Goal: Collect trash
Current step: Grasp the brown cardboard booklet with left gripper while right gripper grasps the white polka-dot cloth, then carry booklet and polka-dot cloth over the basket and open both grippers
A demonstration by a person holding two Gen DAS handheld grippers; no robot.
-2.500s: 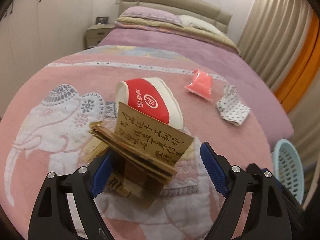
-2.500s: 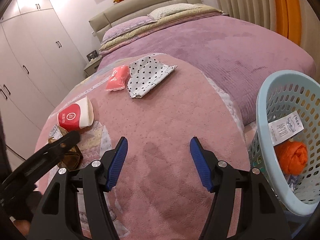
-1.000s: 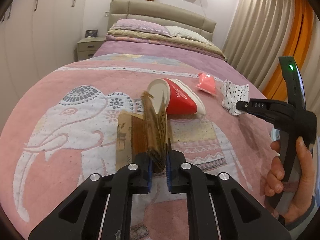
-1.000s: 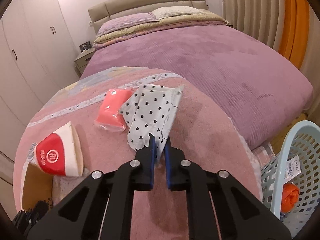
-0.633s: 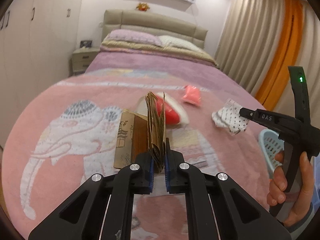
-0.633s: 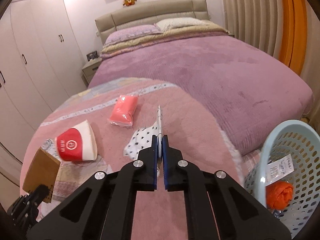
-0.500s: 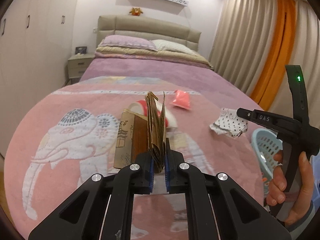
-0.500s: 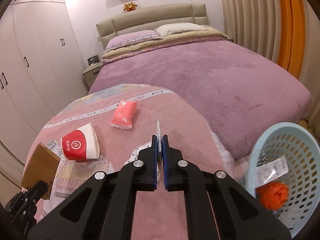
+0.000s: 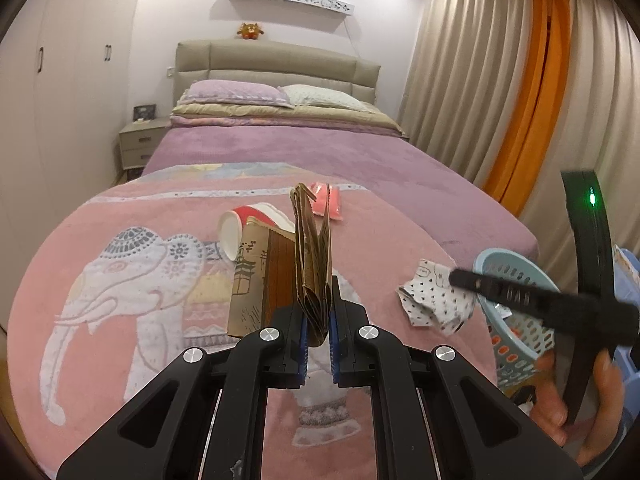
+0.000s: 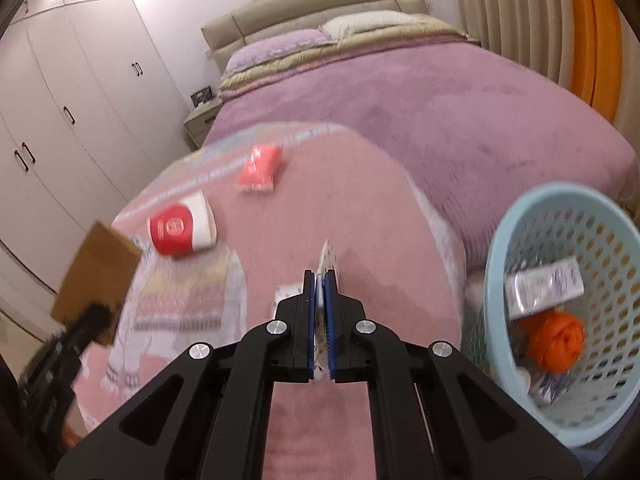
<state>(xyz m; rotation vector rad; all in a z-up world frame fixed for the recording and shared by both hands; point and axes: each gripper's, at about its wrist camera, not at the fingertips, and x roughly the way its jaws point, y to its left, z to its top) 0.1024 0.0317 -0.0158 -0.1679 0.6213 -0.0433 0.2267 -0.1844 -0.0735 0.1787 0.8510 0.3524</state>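
My left gripper (image 9: 318,312) is shut on a brown paper bag (image 9: 280,268) and holds it upright above the pink elephant blanket (image 9: 120,280). My right gripper (image 10: 320,284) is shut on a white dotted wrapper (image 10: 327,258), seen edge-on; in the left wrist view the wrapper (image 9: 432,300) hangs from that gripper next to the light blue basket (image 9: 516,276). The basket (image 10: 568,216) stands at the right beside the bed and holds an orange wad (image 10: 554,338) and white packets. A red and white paper cup (image 10: 182,230) and a pink packet (image 10: 260,168) lie on the blanket.
The purple bed (image 10: 440,112) stretches back to pillows and a beige headboard (image 9: 276,64). White wardrobes (image 10: 80,92) line the left wall, with a nightstand (image 9: 140,142) beside them. Beige and orange curtains (image 9: 520,92) hang at the right.
Both grippers have lifted and drawn back with their loads. My right gripper has carried the dotted wrapper rightward to the basket's edge. The bag stays clamped in my left gripper.
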